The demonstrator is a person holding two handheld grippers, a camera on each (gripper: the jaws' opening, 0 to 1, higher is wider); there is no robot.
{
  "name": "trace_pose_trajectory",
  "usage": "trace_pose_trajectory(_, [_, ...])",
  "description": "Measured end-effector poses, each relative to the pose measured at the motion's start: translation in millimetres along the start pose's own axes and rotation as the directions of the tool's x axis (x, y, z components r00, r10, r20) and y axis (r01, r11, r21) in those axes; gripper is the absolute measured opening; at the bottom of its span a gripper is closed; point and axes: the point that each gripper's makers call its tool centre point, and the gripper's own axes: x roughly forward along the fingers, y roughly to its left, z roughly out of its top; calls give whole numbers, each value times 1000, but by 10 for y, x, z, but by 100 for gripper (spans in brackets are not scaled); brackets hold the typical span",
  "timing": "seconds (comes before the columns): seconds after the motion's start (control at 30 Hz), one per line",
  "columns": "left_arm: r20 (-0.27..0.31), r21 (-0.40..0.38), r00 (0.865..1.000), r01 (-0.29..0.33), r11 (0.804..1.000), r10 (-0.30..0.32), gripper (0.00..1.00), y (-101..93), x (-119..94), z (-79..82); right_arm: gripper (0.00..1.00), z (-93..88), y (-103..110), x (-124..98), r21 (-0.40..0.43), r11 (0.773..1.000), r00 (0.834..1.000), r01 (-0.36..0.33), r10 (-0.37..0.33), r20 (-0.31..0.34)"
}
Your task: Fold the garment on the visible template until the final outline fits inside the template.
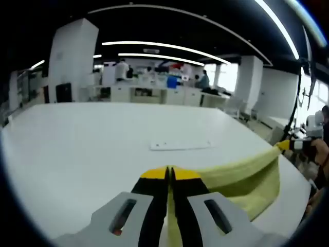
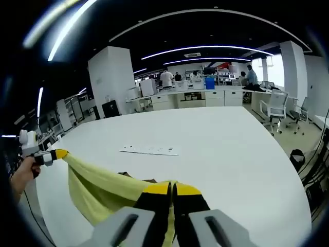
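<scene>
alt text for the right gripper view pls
The right gripper, its yellow-tipped jaws shut on a pale yellow garment, holds it stretched above a white table. The left gripper pinches the far end, and an office lies beyond.

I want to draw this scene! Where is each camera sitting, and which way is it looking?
Left gripper view: rides on the left gripper, looking along its shut jaws across the white table; the yellow garment stretches right to the right gripper, by a hand.
Right gripper view: rides on the right gripper, looking across the table; the garment stretches left to the left gripper, held by a hand.
Both share the garment, the table and its flat white strip.
</scene>
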Motion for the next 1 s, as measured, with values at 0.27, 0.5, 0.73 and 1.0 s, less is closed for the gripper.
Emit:
trace_pose_trajectory(0.27, [-28, 6, 1000, -11, 1000, 11, 0, 32, 372, -193, 0, -216, -144, 316, -24, 998, 997, 67, -68, -48])
trace_pose_trajectory(0.5, [-67, -54, 998, -11, 998, 7, 0, 161, 595, -413, 0, -337, -204, 505, 3, 997, 995, 72, -72, -74])
trace_pose_trajectory(0.73, [-97, -45, 995, -3, 999, -1, 0, 196, 779, -615, 0, -503, -261, 700, 27, 997, 994, 67, -64, -86])
trace_pose_trajectory(1.0, [-140, -29, 990, -16, 999, 11, 0, 240, 903, -805, 0, -690, -354, 900, 0, 997, 989, 81, -80, -128])
